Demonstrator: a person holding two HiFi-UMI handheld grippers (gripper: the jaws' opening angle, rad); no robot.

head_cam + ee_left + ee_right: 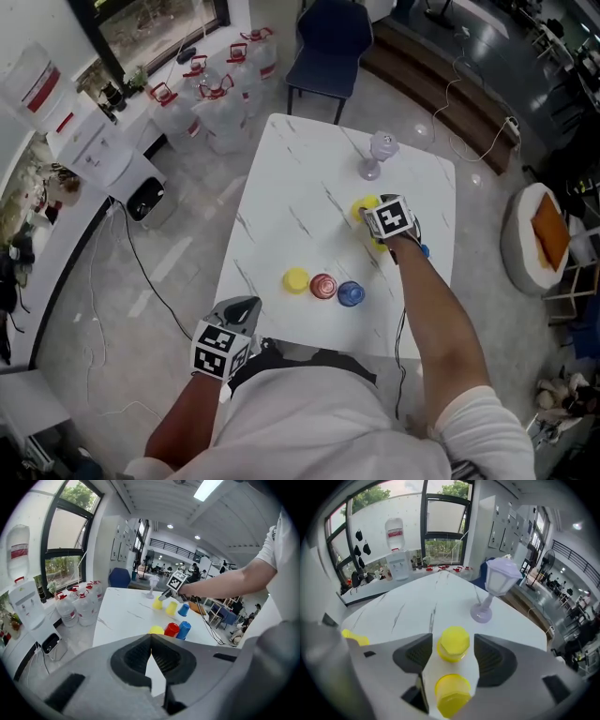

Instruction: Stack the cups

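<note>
We list: counter (281, 178), white with grey veining. Toward its 6 o'clock: yellow cup (296, 279), red cup (323, 286), blue cup (351, 293). Second yellow cup (453, 644). Toward 1 o'clock: lamp (380, 150), pale lilac.

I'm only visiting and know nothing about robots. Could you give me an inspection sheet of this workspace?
Surface: white marbled table, no spills seen.
Job's things: yellow cup, red cup, blue cup in a near row; second yellow cup, third yellow cup, second blue cup farther out; none stacked.
Clutter: lantern ornament near the far edge.
Grippers: left gripper, jaws together, empty; right gripper, jaws apart around the second yellow cup, not touching.
Cables: black cable on the floor, left.
Surroundings: water jugs, blue chair.
</note>
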